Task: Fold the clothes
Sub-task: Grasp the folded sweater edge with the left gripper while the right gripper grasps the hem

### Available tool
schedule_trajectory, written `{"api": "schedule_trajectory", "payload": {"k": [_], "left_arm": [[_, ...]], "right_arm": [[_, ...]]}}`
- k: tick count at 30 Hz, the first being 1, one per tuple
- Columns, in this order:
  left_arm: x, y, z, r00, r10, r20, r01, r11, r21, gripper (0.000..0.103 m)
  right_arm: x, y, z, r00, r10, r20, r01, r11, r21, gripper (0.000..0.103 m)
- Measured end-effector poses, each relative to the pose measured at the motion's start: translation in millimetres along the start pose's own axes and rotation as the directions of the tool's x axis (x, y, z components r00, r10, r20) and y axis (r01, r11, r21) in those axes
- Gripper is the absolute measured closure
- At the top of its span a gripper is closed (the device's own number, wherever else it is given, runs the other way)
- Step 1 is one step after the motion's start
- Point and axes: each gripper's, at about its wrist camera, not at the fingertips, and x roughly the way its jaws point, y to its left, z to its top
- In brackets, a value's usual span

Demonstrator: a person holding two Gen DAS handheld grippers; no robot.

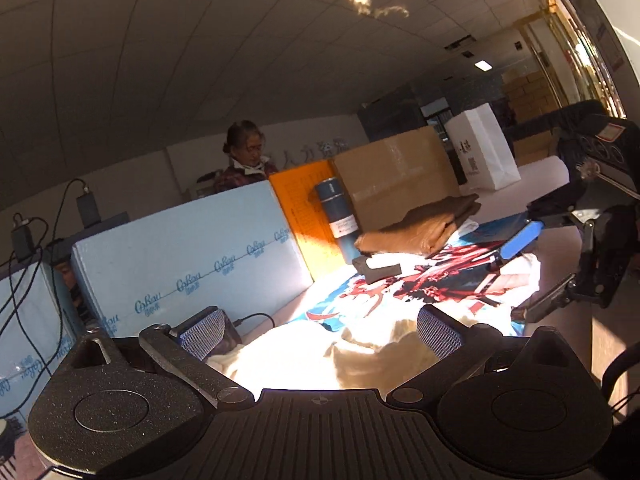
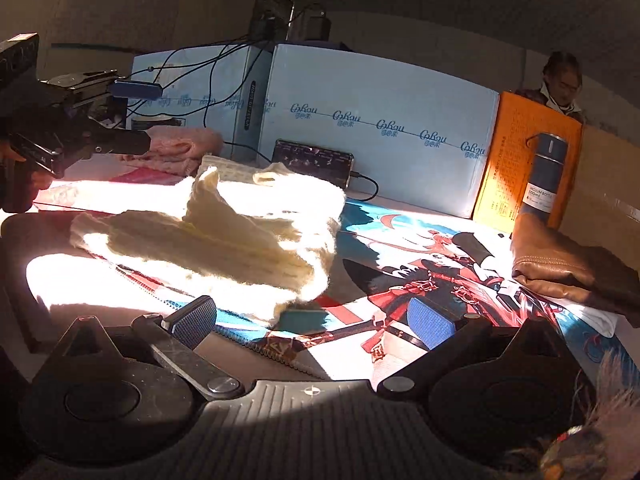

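Note:
A cream knitted garment (image 2: pixel 224 240) lies rumpled and partly folded on a printed anime mat (image 2: pixel 420 264); it also shows in the left wrist view (image 1: pixel 320 360), in bright sun. My left gripper (image 1: pixel 320 332) is open just above the garment's near edge, holding nothing. My right gripper (image 2: pixel 316 320) is open and empty, low over the mat at the garment's right corner. The right gripper shows in the left wrist view (image 1: pixel 516 276), the left gripper in the right wrist view (image 2: pixel 140 116). A folded brown leather garment (image 2: pixel 568 272) lies at the mat's right end.
Light blue boxes (image 2: pixel 380 120) wall the back of the table. An orange box (image 2: pixel 516 168) and a blue vacuum bottle (image 2: pixel 544 176) stand beside them. A black device with cable (image 2: pixel 312 160) and a pink knit (image 2: pixel 176 148) lie behind the garment. A person (image 2: pixel 560 84) sits beyond.

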Motion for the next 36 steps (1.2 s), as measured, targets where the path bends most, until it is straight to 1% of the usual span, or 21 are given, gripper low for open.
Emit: {"api": "schedule_trajectory", "payload": {"k": [3, 7, 10, 12, 14, 16, 18, 19, 20, 21, 22, 23, 24, 26, 27, 28, 29, 32, 34, 36], "left_arm": [[2.7, -18.2, -3.7, 0.997, -0.005, -0.077, 0.009, 0.999, 0.052, 0.0], [6.4, -19.6, -11.3, 0.992, -0.032, -0.122, 0.035, 0.999, 0.025, 0.0], [8.6, -23.1, -14.3, 0.988, -0.07, -0.139, 0.071, 0.998, 0.002, 0.0], [10.4, -26.7, -16.0, 0.984, -0.094, -0.148, 0.095, 0.995, -0.001, 0.0], [10.6, -33.2, -18.3, 0.981, -0.101, -0.163, 0.107, 0.994, 0.025, 0.0], [12.4, -32.9, -21.8, 0.978, -0.069, -0.196, 0.079, 0.996, 0.047, 0.0], [11.8, -22.9, -26.0, 0.975, -0.025, -0.221, 0.031, 0.999, 0.026, 0.0], [9.2, -16.7, -28.3, 0.973, -0.016, -0.231, 0.018, 1.0, 0.006, 0.0], [7.3, -12.3, -30.6, 0.971, -0.015, -0.237, 0.015, 1.0, -0.005, 0.0], [5.5, -11.4, -32.5, 0.97, -0.018, -0.244, 0.02, 1.0, 0.005, 0.004], [4.0, -11.0, -34.2, 0.968, -0.023, -0.252, 0.028, 0.999, 0.018, 0.011], [3.4, -12.3, -35.0, 0.965, -0.041, -0.258, 0.053, 0.998, 0.04, 0.034], [2.0, -13.1, -35.3, 0.964, -0.077, -0.253, 0.091, 0.995, 0.046, 0.061], [0.9, -15.5, -35.1, 0.957, -0.136, -0.255, 0.154, 0.987, 0.05, 0.083], [0.9, -17.0, -34.9, 0.953, -0.16, -0.259, 0.178, 0.983, 0.049, 0.085], [0.7, -18.2, -35.2, 0.948, -0.178, -0.264, 0.196, 0.979, 0.045, 0.088], [-0.6, -18.9, -35.1, 0.943, -0.2, -0.264, 0.215, 0.976, 0.03, 0.088], [-11.0, -21.1, -30.9, 0.936, -0.251, -0.246, 0.256, 0.967, -0.011, 0.089], [-26.5, -16.7, -25.8, 0.928, -0.316, -0.197, 0.307, 0.949, -0.079, 0.088], [-38.1, -7.5, -22.3, 0.931, -0.345, -0.118, 0.328, 0.934, -0.139, 0.088]], "right_arm": [[15.3, 7.2, 5.1, 0.998, 0.048, -0.042, -0.052, 0.995, -0.086, 0.0], [27.4, 7.2, 14.7, 0.997, 0.058, -0.057, -0.065, 0.99, -0.124, 0.0], [37.1, 13.7, 20.0, 0.997, 0.029, -0.073, -0.041, 0.983, -0.18, 0.0], [41.1, 19.2, 24.0, 0.998, 0.034, -0.054, -0.043, 0.98, -0.194, 0.0], [46.1, 20.6, 29.9, 0.999, 0.026, -0.021, -0.029, 0.986, -0.166, 0.0], [50.0, 19.2, 33.4, 1.0, 0.0, 0.01, 0.001, 0.991, -0.135, 0.001], [51.7, 16.5, 33.5, 1.0, 0.005, 0.026, -0.001, 0.989, -0.145, 0.006], [50.9, 16.2, 31.9, 0.999, 0.017, 0.031, -0.012, 0.988, -0.157, 0.014], [49.9, 16.0, 30.1, 0.999, 0.026, 0.031, -0.02, 0.986, -0.167, 0.025], [48.7, 15.9, 28.4, 0.999, 0.034, 0.031, -0.028, 0.984, -0.176, 0.031], [46.3, 16.4, 26.9, 0.999, 0.038, 0.034, -0.032, 0.984, -0.176, 0.046], [43.9, 16.9, 25.4, 0.998, 0.042, 0.037, -0.035, 0.984, -0.177, 0.064], [41.5, 17.4, 23.9, 0.998, 0.047, 0.04, -0.039, 0.983, -0.177, 0.069], [36.0, 18.3, 20.8, 0.998, 0.051, 0.047, -0.042, 0.983, -0.177, 0.082], [33.9, 17.5, 19.9, 0.998, 0.049, 0.045, -0.041, 0.985, -0.168, 0.083], [31.7, 17.0, 19.0, 0.998, 0.051, 0.042, -0.044, 0.987, -0.157, 0.087], [28.5, 17.1, 18.1, 0.998, 0.058, 0.039, -0.051, 0.988, -0.148, 0.089], [7.3, 19.5, 17.2, 0.993, 0.103, 0.05, -0.096, 0.987, -0.131, 0.092], [-12.4, 16.6, 22.0, 0.985, 0.144, 0.095, -0.133, 0.984, -0.115, 0.092], [-28.1, 10.1, 28.9, 0.971, 0.176, 0.162, -0.164, 0.983, -0.086, 0.092]]}}
